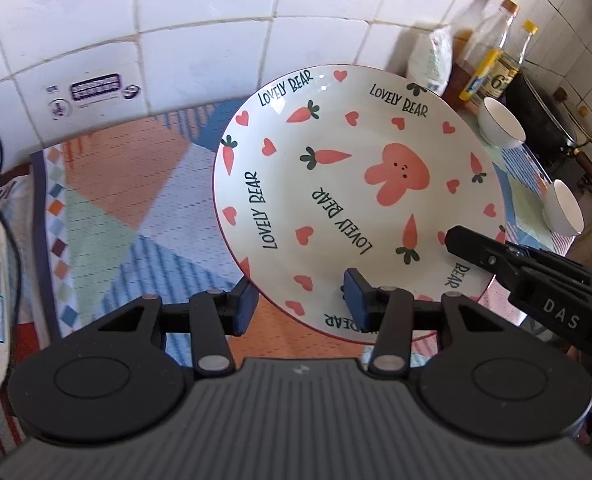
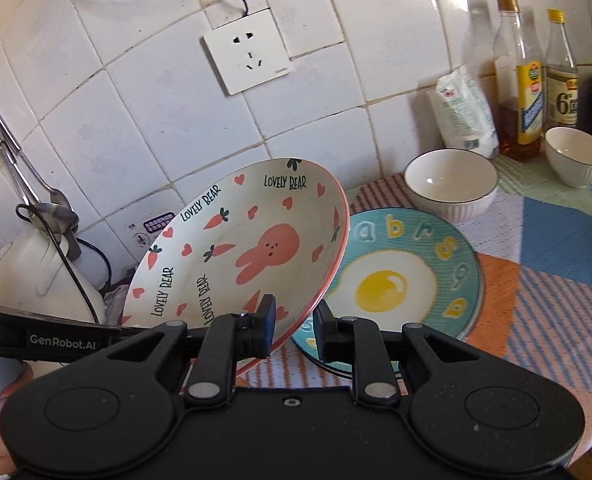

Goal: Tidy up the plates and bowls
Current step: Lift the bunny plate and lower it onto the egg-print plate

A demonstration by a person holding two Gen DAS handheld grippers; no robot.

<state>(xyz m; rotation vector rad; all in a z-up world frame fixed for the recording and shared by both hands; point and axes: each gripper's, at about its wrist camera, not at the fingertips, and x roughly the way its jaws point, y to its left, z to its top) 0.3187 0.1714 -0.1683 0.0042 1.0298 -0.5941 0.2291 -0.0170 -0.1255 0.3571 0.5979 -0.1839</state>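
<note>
The right gripper (image 2: 293, 326) pinches the tilted bunny-and-carrot plate (image 2: 239, 248) at its rim; the left gripper (image 1: 300, 300), jaws spread, seems clear of it.

Two plates (image 2: 235, 248), two bowls (image 2: 452, 184), two bottles (image 2: 522, 80).

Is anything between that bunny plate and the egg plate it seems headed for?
Nothing visible. The bunny plate is tilted, its rim pinched in the right gripper, directly beside the egg plate, whose face is bare. The nearest bowl sits behind it, apparently off its rim.
</note>
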